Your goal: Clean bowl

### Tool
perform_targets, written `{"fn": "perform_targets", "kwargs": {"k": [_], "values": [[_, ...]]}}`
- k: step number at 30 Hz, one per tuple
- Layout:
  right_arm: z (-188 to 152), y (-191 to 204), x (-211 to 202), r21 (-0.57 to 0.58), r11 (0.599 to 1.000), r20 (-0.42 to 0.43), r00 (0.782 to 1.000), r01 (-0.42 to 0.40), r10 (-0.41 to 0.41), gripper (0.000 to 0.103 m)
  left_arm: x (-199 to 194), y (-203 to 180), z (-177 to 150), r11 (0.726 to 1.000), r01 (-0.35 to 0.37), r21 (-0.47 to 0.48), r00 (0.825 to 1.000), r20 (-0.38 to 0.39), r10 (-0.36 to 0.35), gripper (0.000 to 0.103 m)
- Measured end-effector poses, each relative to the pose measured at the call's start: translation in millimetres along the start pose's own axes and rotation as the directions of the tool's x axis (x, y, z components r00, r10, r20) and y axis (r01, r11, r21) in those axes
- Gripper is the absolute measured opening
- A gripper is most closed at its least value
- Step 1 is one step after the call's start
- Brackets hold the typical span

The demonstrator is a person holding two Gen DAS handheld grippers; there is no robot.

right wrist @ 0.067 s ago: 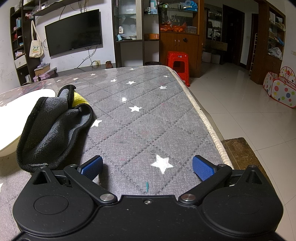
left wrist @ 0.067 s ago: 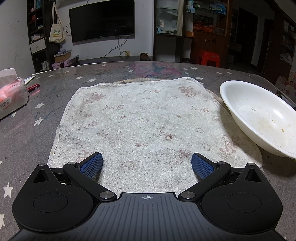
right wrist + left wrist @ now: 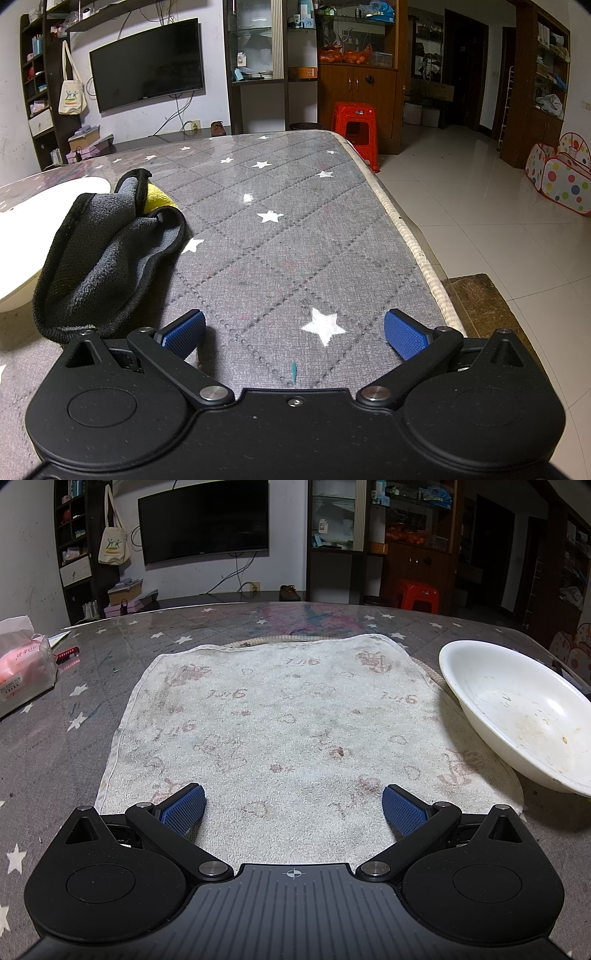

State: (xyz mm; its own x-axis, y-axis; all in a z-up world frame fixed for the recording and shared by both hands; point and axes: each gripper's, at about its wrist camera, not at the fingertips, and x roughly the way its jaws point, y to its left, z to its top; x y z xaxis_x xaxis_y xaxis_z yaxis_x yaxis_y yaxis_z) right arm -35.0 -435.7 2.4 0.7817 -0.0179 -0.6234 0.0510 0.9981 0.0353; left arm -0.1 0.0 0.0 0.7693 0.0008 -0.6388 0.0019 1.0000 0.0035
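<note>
A wide white bowl [image 3: 517, 709] with smears and crumbs inside rests at the right edge of a stained white towel [image 3: 288, 731]. My left gripper [image 3: 293, 806] hovers over the towel's near edge, open, with nothing between its blue pads. In the right wrist view the bowl's rim [image 3: 40, 218] shows at the far left. A crumpled grey and black cloth [image 3: 107, 254] with a yellow patch lies beside the bowl. My right gripper [image 3: 295, 332] is open over the bare star-patterned table [image 3: 295, 240], to the right of the cloth.
A pink tissue pack [image 3: 22, 668] and a red pen [image 3: 68, 651] lie at the table's far left. The table's right edge [image 3: 413, 243] drops to a tiled floor. A red stool [image 3: 356, 125] stands beyond the far end.
</note>
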Motion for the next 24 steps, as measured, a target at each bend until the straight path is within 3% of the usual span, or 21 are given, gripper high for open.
{"fn": "perform_targets", "kwargs": {"k": [24], "values": [[-0.4,0.3,2.0,0.0,1.0,-0.001,1.0,0.0,0.0,0.103,2.2,-0.3,1.1,1.0,-0.002,0.003,1.0,-0.001,0.002,0.103]]}}
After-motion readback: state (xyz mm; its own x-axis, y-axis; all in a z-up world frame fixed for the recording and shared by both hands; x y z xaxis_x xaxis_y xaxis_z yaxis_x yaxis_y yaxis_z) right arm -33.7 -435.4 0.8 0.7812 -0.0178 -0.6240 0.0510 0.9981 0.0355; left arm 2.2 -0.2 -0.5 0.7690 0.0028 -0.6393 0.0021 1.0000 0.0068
